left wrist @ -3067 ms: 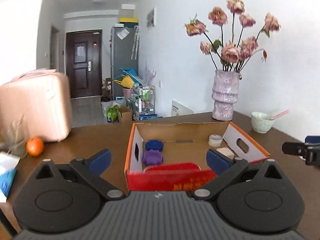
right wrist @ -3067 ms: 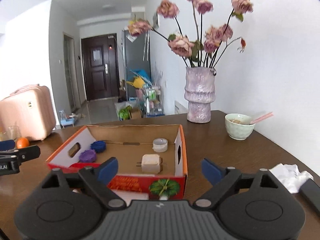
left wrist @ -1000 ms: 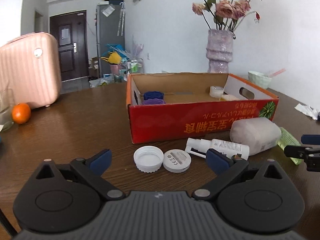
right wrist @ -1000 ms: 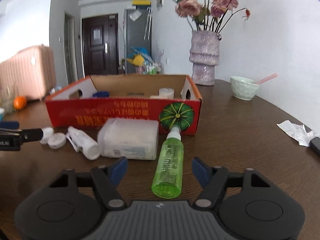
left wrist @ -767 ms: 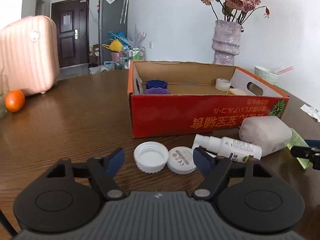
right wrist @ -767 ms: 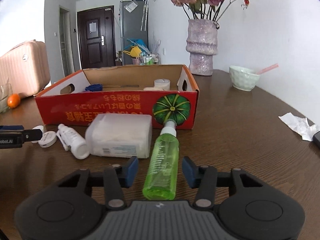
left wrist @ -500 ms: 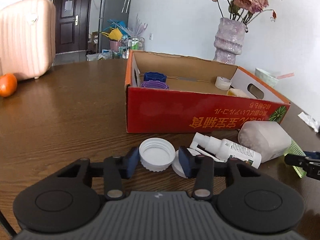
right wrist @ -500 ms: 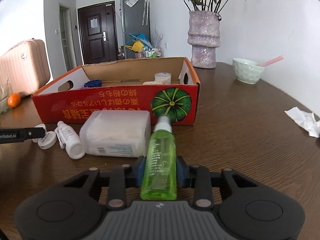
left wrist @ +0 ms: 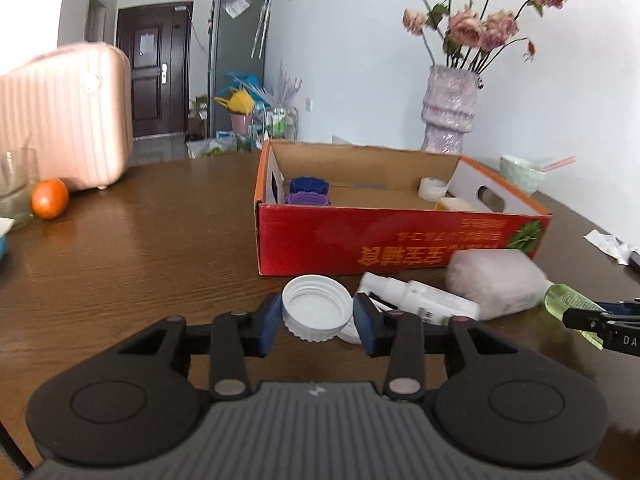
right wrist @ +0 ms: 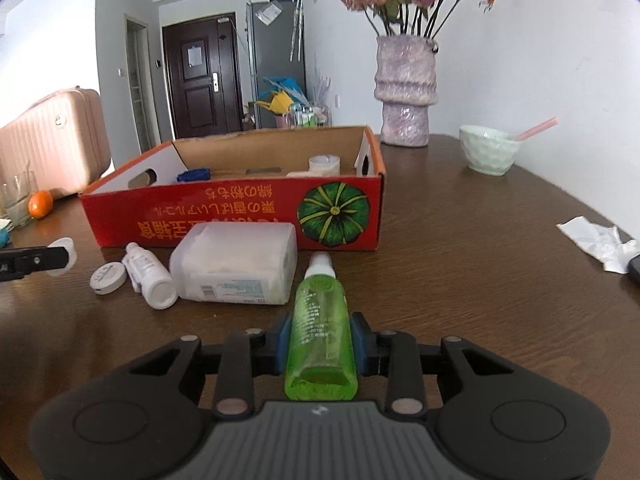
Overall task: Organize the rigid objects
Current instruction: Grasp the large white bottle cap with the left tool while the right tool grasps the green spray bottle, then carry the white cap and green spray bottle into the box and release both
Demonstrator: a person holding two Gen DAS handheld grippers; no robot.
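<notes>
My left gripper (left wrist: pixel 318 314) is shut on a white screw cap (left wrist: pixel 314 304), held open side up just over the brown table (left wrist: pixel 140 264). Behind the cap lie a flat round white lid (right wrist: pixel 107 277), a small white spray bottle (left wrist: pixel 420 300) and a frosted plastic box (left wrist: pixel 496 280). My right gripper (right wrist: pixel 320 338) is shut on the body of a green spray bottle (right wrist: pixel 320 304), whose nozzle points at the red cardboard box (right wrist: pixel 224 216). Inside that box are blue and purple lids (left wrist: pixel 308 190), a tape roll (left wrist: pixel 432 189) and a beige block (left wrist: pixel 454 204).
A purple vase (left wrist: pixel 450 112) with dried roses stands behind the box. A pale green bowl (right wrist: pixel 488 150) and a crumpled tissue (right wrist: pixel 596 240) are at the right. An orange (left wrist: pixel 50 198), a glass (left wrist: pixel 16 180) and a pink suitcase (left wrist: pixel 68 120) are at the left.
Both grippers went from wide open to closed: the left around the white cap, the right around the green bottle. Both views came nearer to the objects in front of the box.
</notes>
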